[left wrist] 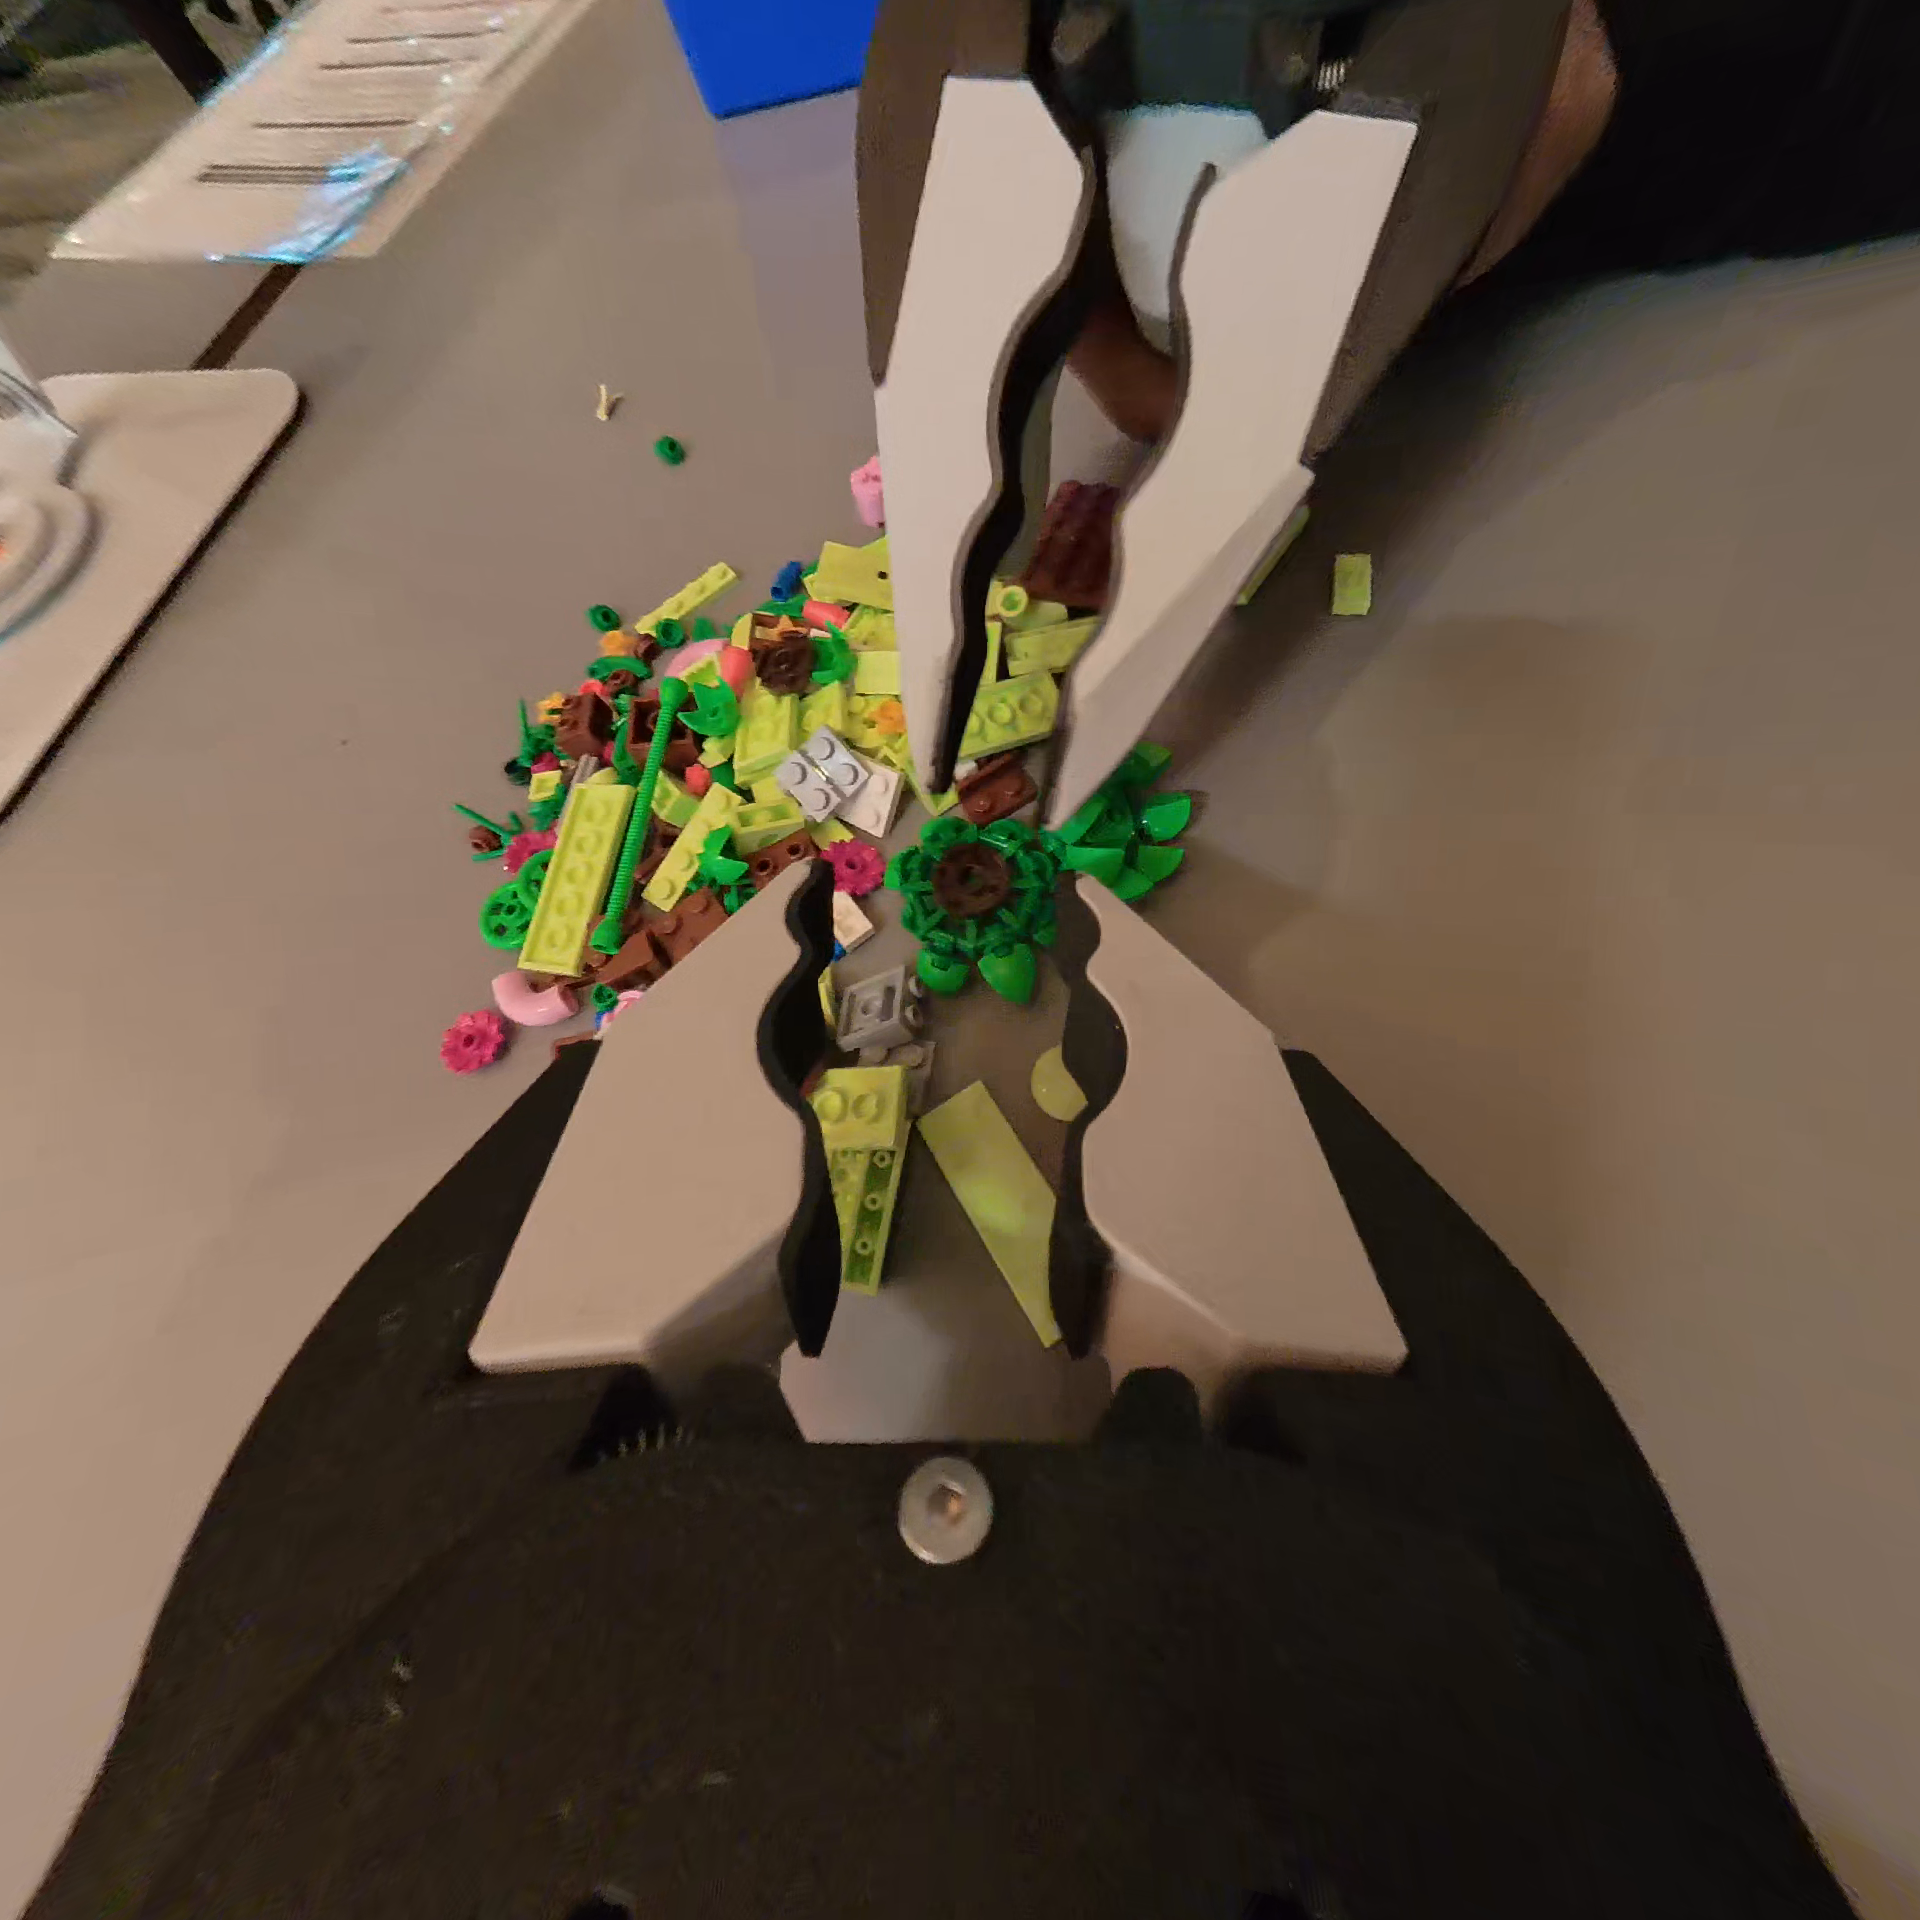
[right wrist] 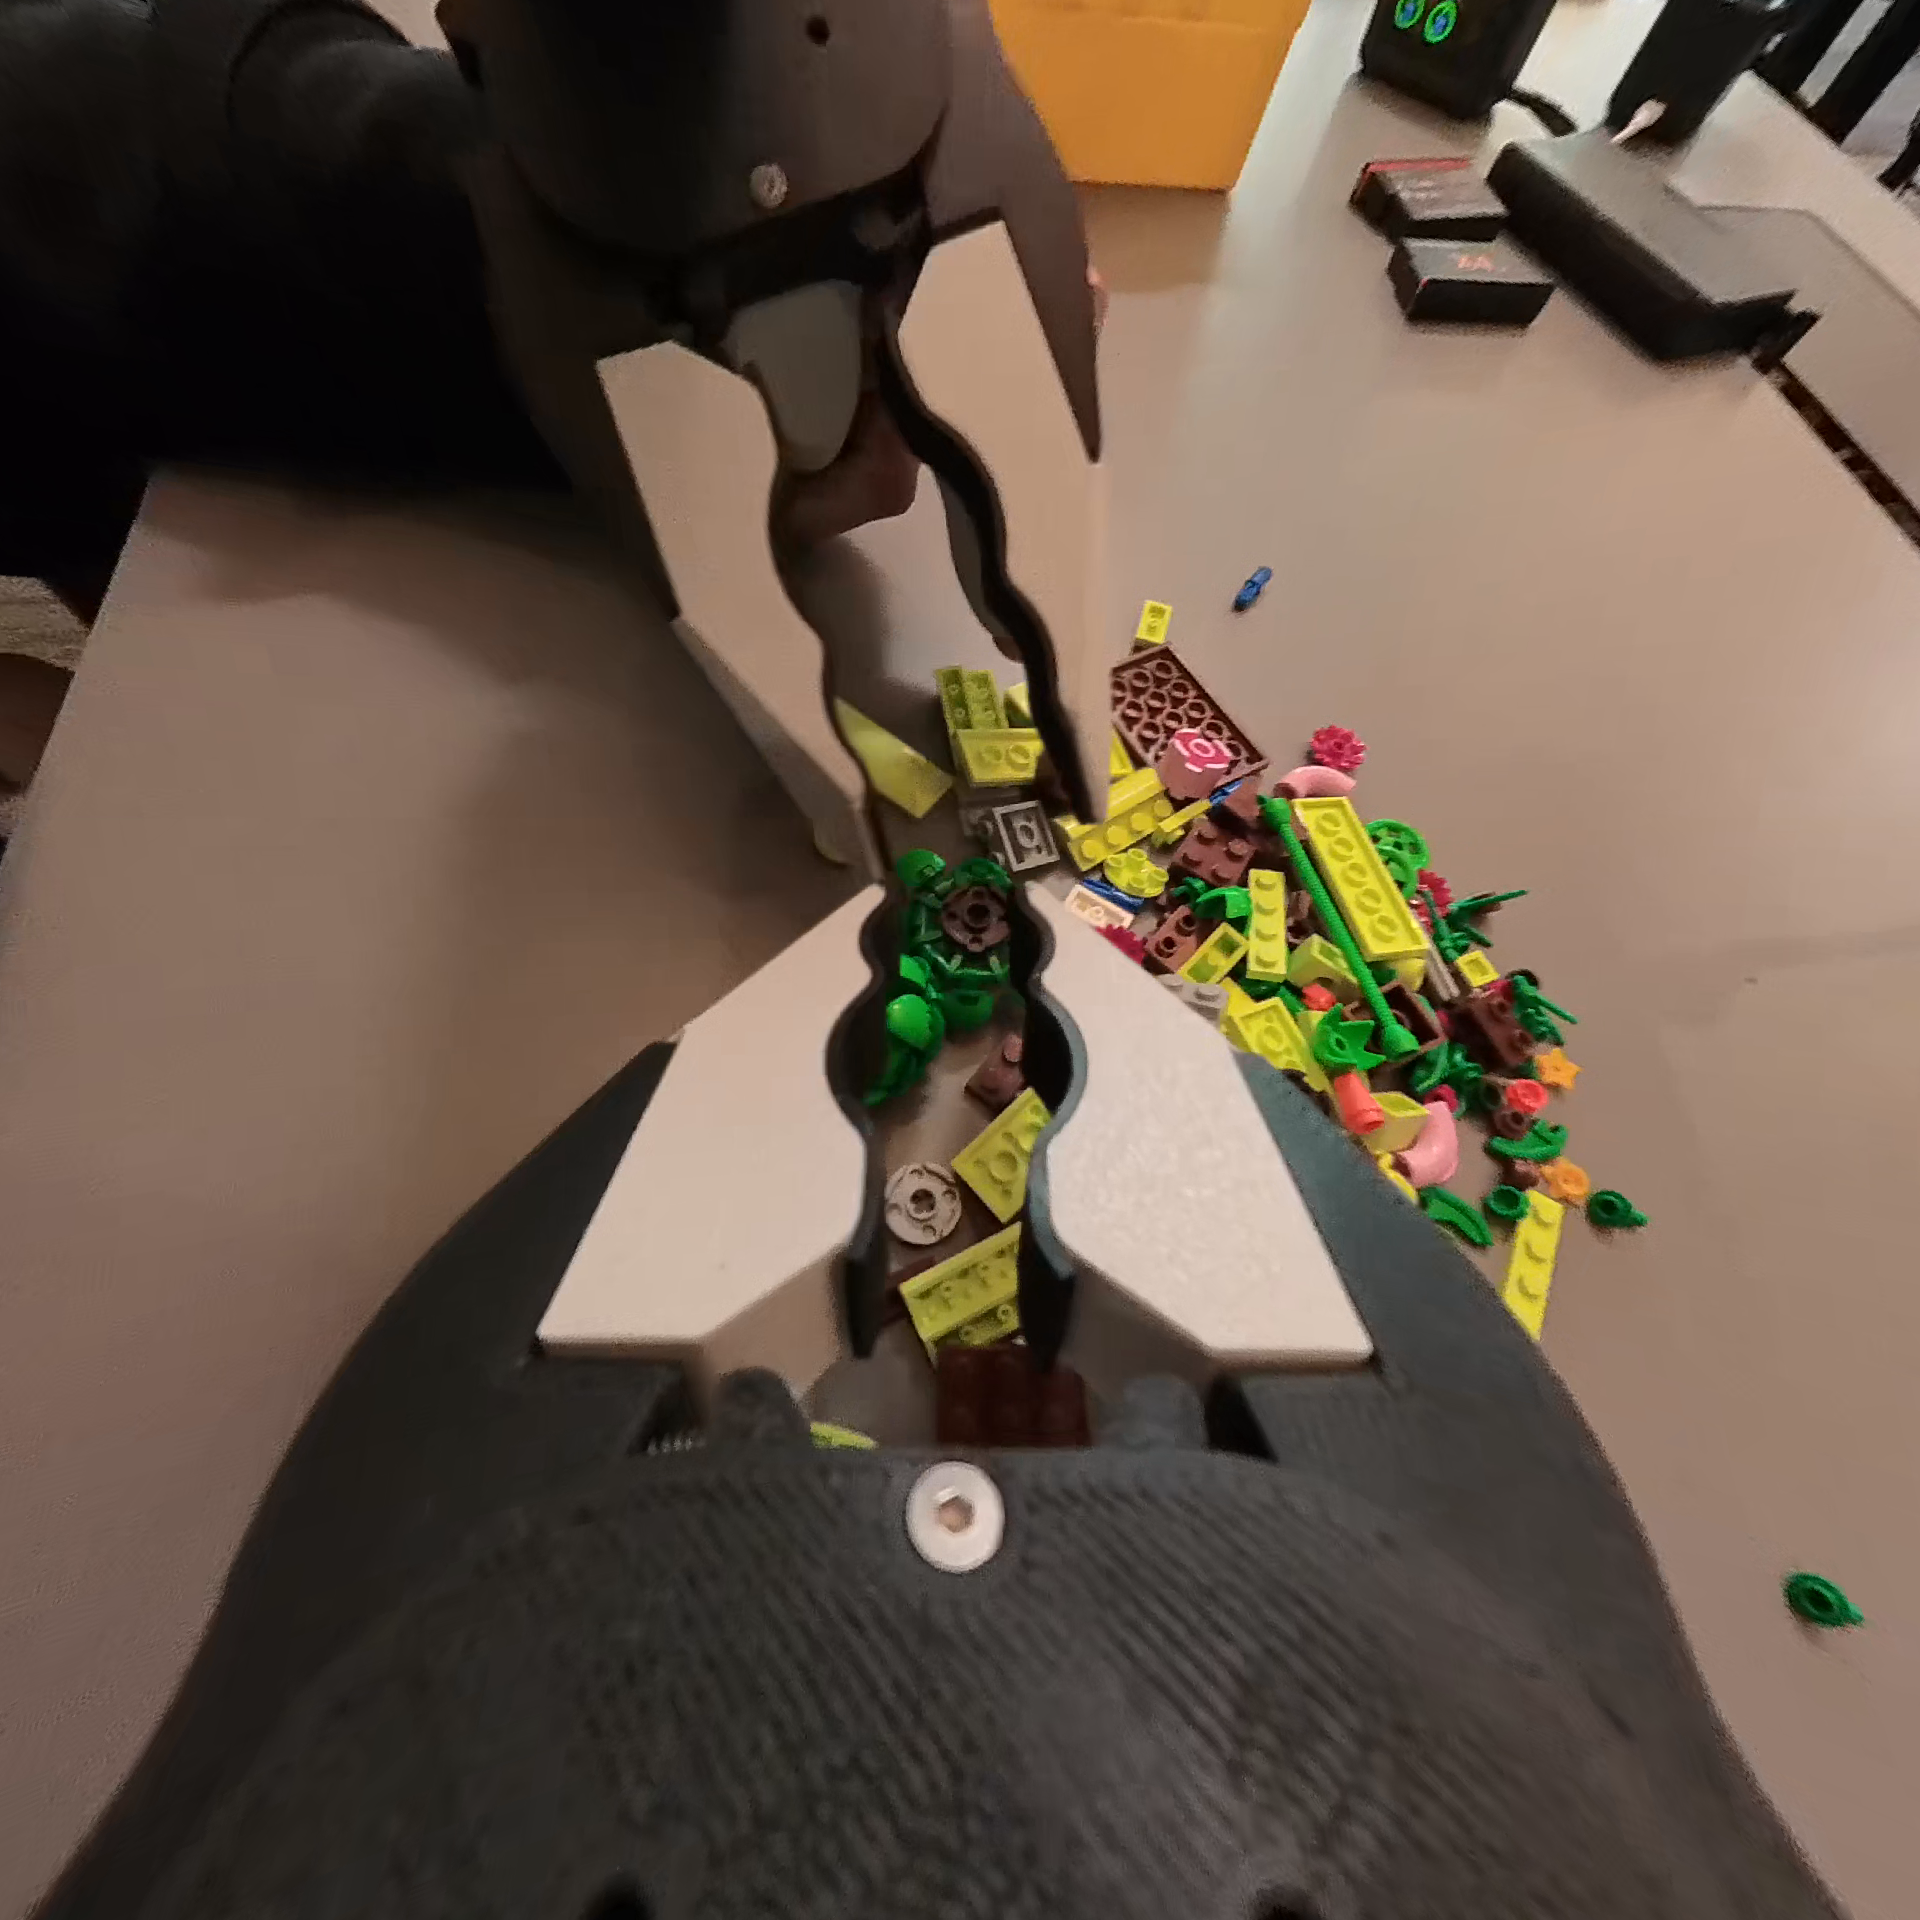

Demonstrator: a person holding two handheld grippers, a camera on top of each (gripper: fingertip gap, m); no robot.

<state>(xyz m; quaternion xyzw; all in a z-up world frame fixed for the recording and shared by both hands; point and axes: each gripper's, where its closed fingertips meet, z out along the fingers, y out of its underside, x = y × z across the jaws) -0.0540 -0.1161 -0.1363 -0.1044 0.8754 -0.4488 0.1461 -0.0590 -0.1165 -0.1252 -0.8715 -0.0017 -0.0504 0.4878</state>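
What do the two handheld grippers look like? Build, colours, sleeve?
Both match: the left gripper and right gripper have black textured printed bodies, pale grey wedge fingers with wavy black inner pads, and a silver hex screw at centre. The sleeve is black.

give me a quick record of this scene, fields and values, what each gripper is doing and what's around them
surface: grey table
main clutter: pile of small toy bricks, mostly lime, brown and green
left gripper: open, nothing held, tips just short of a green leafy flower assembly
right gripper: open, nothing held, fingers either side of the same assembly
grippers: facing each other, tips close over the pile's edge
strays: green round stud, blue piece
far end: yellow box, black boxes
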